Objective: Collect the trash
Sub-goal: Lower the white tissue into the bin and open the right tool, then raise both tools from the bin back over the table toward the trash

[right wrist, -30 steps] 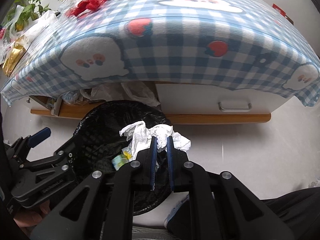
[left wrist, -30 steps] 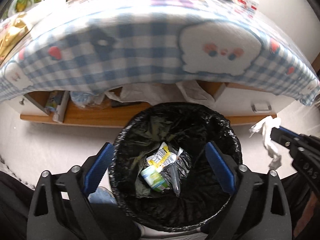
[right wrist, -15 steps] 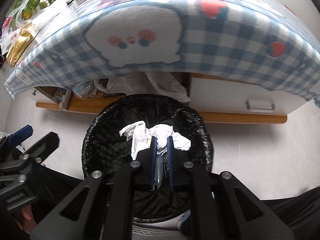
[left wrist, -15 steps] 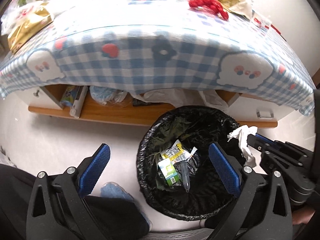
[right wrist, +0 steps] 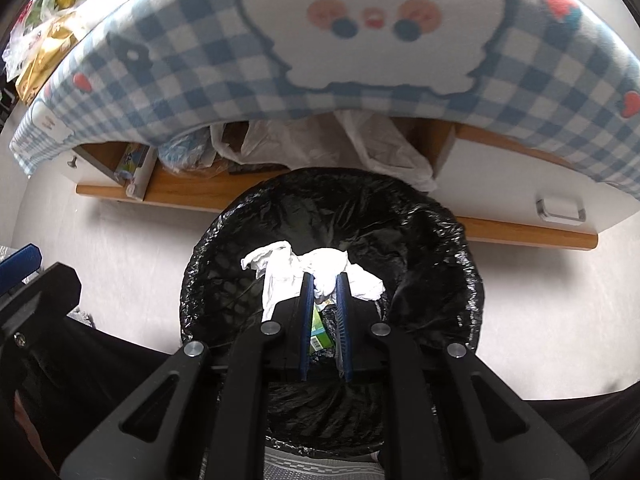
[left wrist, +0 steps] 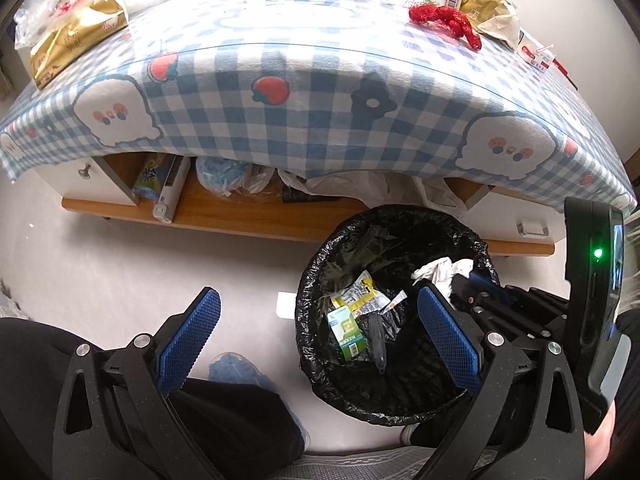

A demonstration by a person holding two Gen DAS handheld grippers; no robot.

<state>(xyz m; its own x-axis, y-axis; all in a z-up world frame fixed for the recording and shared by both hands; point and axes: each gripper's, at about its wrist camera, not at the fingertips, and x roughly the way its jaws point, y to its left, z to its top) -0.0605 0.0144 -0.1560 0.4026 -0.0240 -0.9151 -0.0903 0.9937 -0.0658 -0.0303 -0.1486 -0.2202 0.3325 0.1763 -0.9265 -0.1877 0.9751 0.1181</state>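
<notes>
1. The right gripper (right wrist: 325,280) points down over the bin (right wrist: 452,240); its jaws, opening a little just now, still pinch the white tissue (right wrist: 328,266).
2. The tissue hangs inside the bin's rim, at 2 o'clock of the wrappers (left wrist: 352,312).
3. The left gripper (left wrist: 320,332) has its jaws spread wide, empty.
4. The counter (left wrist: 320,92) lies at 12 o'clock.

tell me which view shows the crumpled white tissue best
The right wrist view. The crumpled white tissue sits centred there, between the fingertips of the right gripper, over the black-lined bin. The left wrist view catches only part of it at the bin's far rim, behind the left gripper's finger.
</notes>
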